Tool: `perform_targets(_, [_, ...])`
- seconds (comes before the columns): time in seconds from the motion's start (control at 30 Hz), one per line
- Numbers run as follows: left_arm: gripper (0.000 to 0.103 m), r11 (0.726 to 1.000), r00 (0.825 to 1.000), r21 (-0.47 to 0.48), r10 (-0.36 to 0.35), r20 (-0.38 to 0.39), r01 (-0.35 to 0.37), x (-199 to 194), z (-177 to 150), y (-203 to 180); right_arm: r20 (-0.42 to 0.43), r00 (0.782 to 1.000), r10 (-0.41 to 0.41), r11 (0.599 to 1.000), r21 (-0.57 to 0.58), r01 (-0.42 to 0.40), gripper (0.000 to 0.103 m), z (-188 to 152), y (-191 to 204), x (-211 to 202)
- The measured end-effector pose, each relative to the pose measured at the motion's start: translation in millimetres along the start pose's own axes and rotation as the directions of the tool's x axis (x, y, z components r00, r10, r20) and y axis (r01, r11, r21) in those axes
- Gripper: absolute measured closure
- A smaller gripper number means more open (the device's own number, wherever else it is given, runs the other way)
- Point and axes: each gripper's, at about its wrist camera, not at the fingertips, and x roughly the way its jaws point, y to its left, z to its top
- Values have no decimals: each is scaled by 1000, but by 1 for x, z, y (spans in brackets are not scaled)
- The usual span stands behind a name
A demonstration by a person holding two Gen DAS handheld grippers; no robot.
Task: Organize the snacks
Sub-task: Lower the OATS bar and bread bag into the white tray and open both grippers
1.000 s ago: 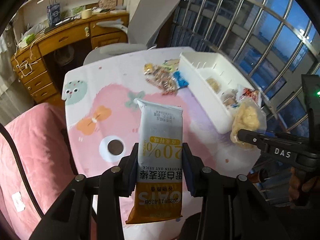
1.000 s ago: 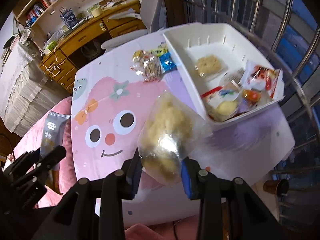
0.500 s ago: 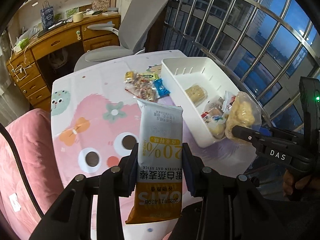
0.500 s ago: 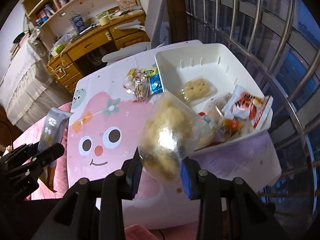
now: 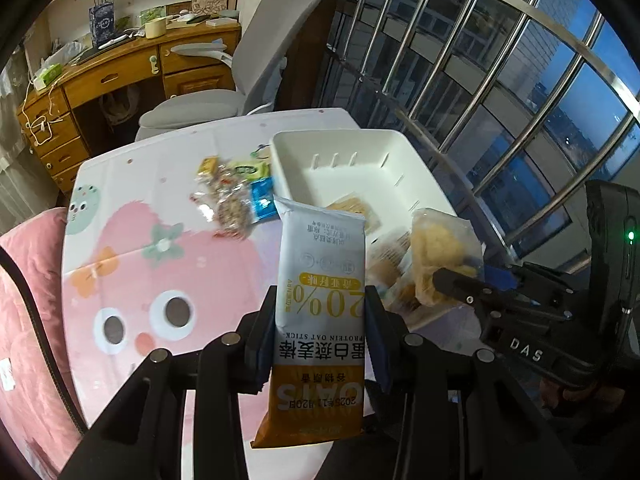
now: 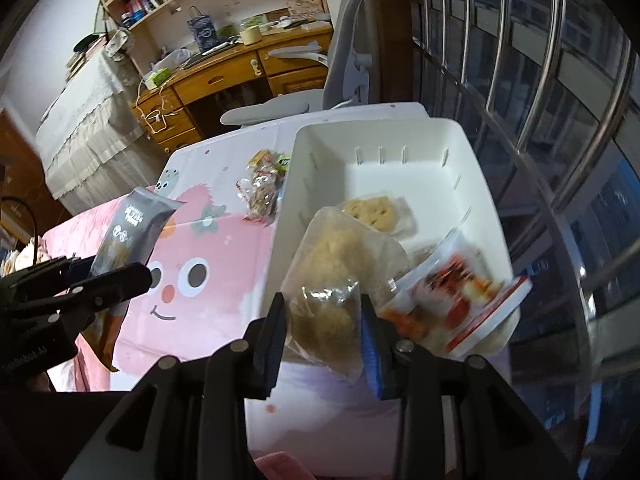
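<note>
My left gripper (image 5: 320,328) is shut on a grey and orange oat bar packet (image 5: 320,280), held upright above the pink cartoon tablecloth (image 5: 160,264). My right gripper (image 6: 322,328) is shut on a clear bag of pale yellow puffs (image 6: 336,276), hanging over the near end of the white bin (image 6: 472,152). In the bin lie a round biscuit pack (image 6: 374,210) and a red and white packet (image 6: 452,304). The right gripper (image 5: 444,280) with its bag (image 5: 436,252) shows at the right of the left wrist view. The left gripper (image 6: 132,276) and its packet (image 6: 128,232) show at the left of the right wrist view.
Several small snack packs (image 5: 236,192) lie loose on the cloth left of the bin. A grey office chair (image 5: 256,60) and a wooden desk (image 5: 120,76) stand behind the table. A metal window grille (image 5: 500,80) runs along the right. A pink cushion (image 5: 28,280) borders the table's left.
Both grippers have travelled toward the white bin with their packets still held; the bin now lies closer and more central, and the puff bag hangs over its near end.
</note>
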Motion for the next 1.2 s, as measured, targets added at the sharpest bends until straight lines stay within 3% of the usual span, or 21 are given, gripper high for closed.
perform_targets(0.27, [65,1000,1000,3,-1,25,1,27,37,-45,33,999,21,998,-63,-19,69,20,-43,0])
perform_targets(0.5, [63,1000,1000,-3,-6,29,6,48,69,-64,62,998,13,998,-69,-9,69,40,-71,5])
perform_targets(0.57, [32,1000,1000,-13,2,15,-2,54,71,-65,58,998,18,999,-53,-15,68,43,-77,8])
perform_targets(0.63, [26,999,1000,-38,5,12,-4,57,71,-63,36,999,15,1000,-21,-14,64,45,-83,14])
perform_targets(0.77, [26,996,1000,-91,1,-24,-3,63,67,-56,0,999,36,999,37,-36,51,46,-93,25])
perform_targets(1.2, [25,973,997,-221,63,-50,-72,47,36,-7,-16,998,54,992,112,-52,48,44,-89,36])
